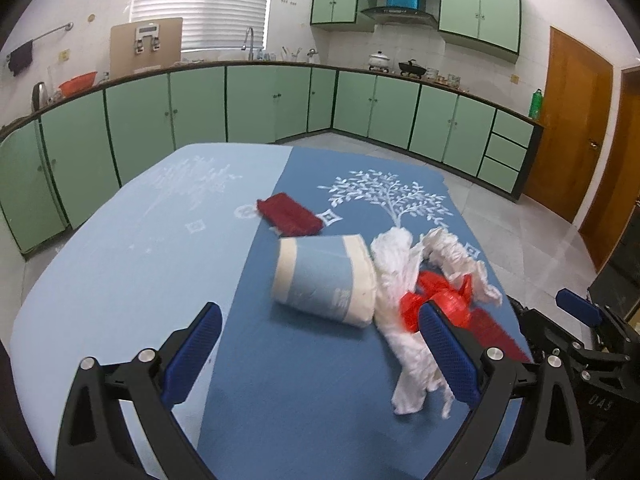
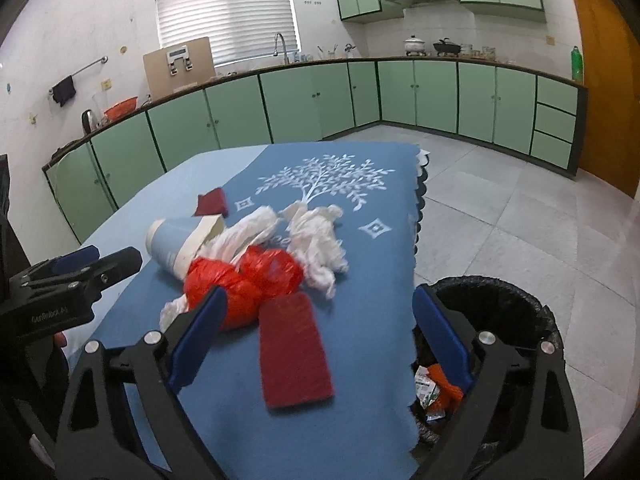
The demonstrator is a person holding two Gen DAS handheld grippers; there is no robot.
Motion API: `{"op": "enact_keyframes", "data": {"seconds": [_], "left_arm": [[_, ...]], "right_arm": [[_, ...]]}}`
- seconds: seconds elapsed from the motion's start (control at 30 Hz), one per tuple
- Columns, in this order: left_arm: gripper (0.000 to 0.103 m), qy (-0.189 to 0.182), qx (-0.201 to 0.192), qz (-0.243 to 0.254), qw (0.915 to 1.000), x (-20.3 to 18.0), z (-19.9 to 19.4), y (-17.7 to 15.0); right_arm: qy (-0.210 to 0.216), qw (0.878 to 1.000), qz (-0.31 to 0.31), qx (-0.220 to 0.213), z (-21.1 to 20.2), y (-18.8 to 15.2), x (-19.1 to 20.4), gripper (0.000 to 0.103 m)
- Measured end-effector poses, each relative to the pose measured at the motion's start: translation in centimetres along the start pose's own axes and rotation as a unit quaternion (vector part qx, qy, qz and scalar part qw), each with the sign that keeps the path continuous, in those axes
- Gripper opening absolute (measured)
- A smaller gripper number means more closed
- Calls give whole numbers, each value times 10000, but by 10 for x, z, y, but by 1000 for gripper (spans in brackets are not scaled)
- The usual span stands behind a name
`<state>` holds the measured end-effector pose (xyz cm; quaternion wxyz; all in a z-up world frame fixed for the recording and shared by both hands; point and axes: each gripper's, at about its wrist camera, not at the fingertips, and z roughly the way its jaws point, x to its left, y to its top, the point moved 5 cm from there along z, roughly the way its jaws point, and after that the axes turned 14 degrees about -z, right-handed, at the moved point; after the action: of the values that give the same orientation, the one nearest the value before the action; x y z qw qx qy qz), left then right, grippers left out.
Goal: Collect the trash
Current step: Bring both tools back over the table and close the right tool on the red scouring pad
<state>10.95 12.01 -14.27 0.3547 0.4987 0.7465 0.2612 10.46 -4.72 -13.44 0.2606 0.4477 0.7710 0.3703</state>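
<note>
Trash lies on the blue tablecloth (image 1: pixel 304 400). A paper cup (image 1: pixel 324 276) lies on its side, with crumpled white plastic (image 1: pixel 400 288) and a red plastic bag (image 1: pixel 436 304) to its right. My left gripper (image 1: pixel 320 356) is open and empty just before the cup. In the right wrist view the red bag (image 2: pixel 244 284), the white plastic (image 2: pixel 316 236), the cup (image 2: pixel 180 240) and a red pad (image 2: pixel 294 356) show. My right gripper (image 2: pixel 326 336) is open and empty over the red pad. A black-lined trash bin (image 2: pixel 500 308) stands at the table's right edge, with trash inside.
A second dark red pad (image 1: pixel 288 214) lies further back on the table. Green kitchen cabinets (image 1: pixel 260 104) run along the far walls. A wooden door (image 1: pixel 568 120) is at the right. Tiled floor (image 2: pixel 520 208) lies to the table's right.
</note>
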Motion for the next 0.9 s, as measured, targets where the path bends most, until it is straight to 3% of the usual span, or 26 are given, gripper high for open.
{"op": "enact_keyframes", "data": {"seconds": [0.5,0.9], "left_arm": [[97,84,55,-77,9999,11,-2,-4],[97,62,93,15,9999,2,-1,-5]], "right_arm": [[83,9996,-85,274,19,-17,18,79],[231,9983,-109,522,27,-27,16,54]]}}
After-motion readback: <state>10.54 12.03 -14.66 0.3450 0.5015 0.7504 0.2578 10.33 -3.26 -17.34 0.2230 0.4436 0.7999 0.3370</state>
